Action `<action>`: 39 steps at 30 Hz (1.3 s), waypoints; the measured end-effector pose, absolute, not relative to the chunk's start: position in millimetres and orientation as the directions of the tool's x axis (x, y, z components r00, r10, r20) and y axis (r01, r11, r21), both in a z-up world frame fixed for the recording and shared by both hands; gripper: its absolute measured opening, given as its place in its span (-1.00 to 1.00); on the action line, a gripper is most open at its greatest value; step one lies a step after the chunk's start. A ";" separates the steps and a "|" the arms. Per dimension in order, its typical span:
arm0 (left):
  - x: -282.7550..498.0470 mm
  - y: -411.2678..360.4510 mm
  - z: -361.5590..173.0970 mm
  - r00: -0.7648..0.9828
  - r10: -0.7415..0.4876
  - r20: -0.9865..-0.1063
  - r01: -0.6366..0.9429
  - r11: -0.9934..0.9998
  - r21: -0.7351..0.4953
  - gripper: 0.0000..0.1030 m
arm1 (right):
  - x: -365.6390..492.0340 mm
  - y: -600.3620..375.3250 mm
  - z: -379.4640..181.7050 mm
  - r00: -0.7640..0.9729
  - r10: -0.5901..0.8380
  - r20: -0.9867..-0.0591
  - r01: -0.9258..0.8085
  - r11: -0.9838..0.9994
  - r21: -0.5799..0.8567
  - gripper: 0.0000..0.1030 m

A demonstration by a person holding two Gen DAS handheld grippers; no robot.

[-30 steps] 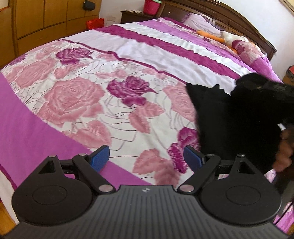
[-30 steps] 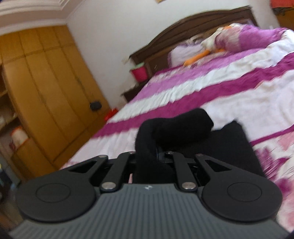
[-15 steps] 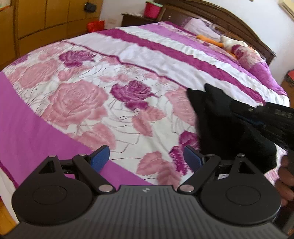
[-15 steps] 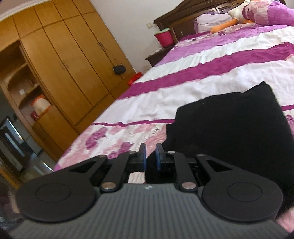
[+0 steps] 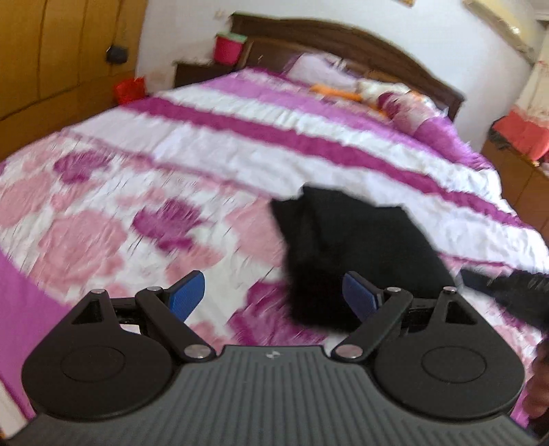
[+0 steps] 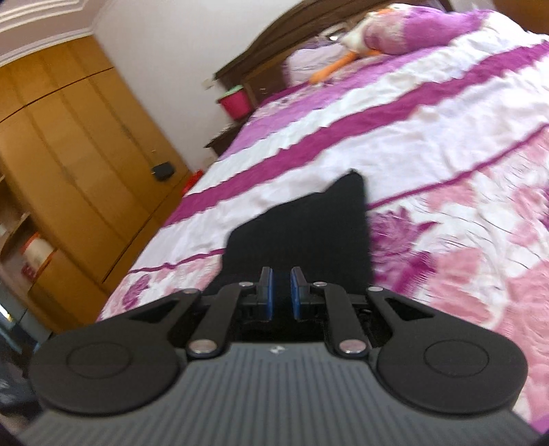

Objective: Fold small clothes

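from the left wrist view, at far left a wooden wardrobe [image 5: 51, 61], then a red bucket [image 5: 228, 46] on a dark nightstand [image 5: 199, 70] beside the headboard [image 5: 343, 37]

across the middle, a bed [image 5: 171, 144] under a pink, purple and white floral spread, blurred

low in front, the left gripper [image 5: 274, 293] with its blue fingers [image 5: 187, 291] wide apart, clamped on nothing, only spread and the near edge of cloth showing between them

just right of centre, the black garment [image 5: 360, 247] lying flat on the bed, a folded layer on top, one corner poking up at its far edge, its near end reaching down beside the right-hand blue pad

further back, an orange and white soft toy [image 5: 346, 91] near the pillows

at the right edge, the right gripper [image 5: 507, 291] low over the spread, close to the garment's side, and below it part of a hand [image 5: 542, 387]

from the right wrist view, wardrobe on the left with a small black object [image 6: 164, 171] hanging on it, bucket beyond

centre, the right gripper's fingers [image 6: 267, 295] almost together, only a slim dark slit left, nothing seen pinched; garment spread on the bed straight ahead of the tips, not lifted

to the right, rose print on the spread, toy and a purple pillow [image 6: 411, 31] at the top
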State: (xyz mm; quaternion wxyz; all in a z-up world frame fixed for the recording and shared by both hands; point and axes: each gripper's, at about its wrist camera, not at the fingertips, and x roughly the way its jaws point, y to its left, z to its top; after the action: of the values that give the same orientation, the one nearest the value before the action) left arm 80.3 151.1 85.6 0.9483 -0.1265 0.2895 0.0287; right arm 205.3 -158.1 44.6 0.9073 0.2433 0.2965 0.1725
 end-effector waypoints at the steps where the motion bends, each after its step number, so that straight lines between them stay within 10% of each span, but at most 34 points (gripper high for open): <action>1: 83.0 147.0 89.5 0.841 -0.031 -0.540 -0.107 0.969 -0.224 0.76 | 206.4 -160.3 39.9 0.762 0.456 -0.459 -0.156 0.818 0.554 -0.71; 10: 135.5 122.2 82.5 0.844 -0.125 -0.522 0.026 0.981 -0.192 0.73 | 209.3 -166.2 23.5 0.772 0.463 -0.436 -0.165 0.808 0.566 -0.71; 18: 168.4 129.7 24.5 0.696 -0.033 -0.718 -0.078 0.990 -0.121 0.64 | 215.3 -162.2 12.2 0.765 0.477 -0.433 -0.208 0.819 0.536 -0.77; 34: 140.2 130.1 38.5 0.771 -0.052 -0.634 -0.039 0.991 -0.129 0.67 | 204.3 -164.5 6.4 0.758 0.430 -0.491 -0.211 0.873 0.439 -0.78; 39: 144.2 129.9 56.0 0.798 -0.067 -0.599 -0.023 0.990 -0.142 0.66 | 204.5 -172.9 14.4 0.775 0.423 -0.469 -0.178 0.859 0.481 -0.48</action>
State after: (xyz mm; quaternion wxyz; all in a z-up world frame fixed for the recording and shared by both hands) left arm 144.2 129.9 56.0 0.9455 -0.0711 0.3175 -0.0115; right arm 204.5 -172.9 14.4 0.9185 0.2095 0.2927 0.1634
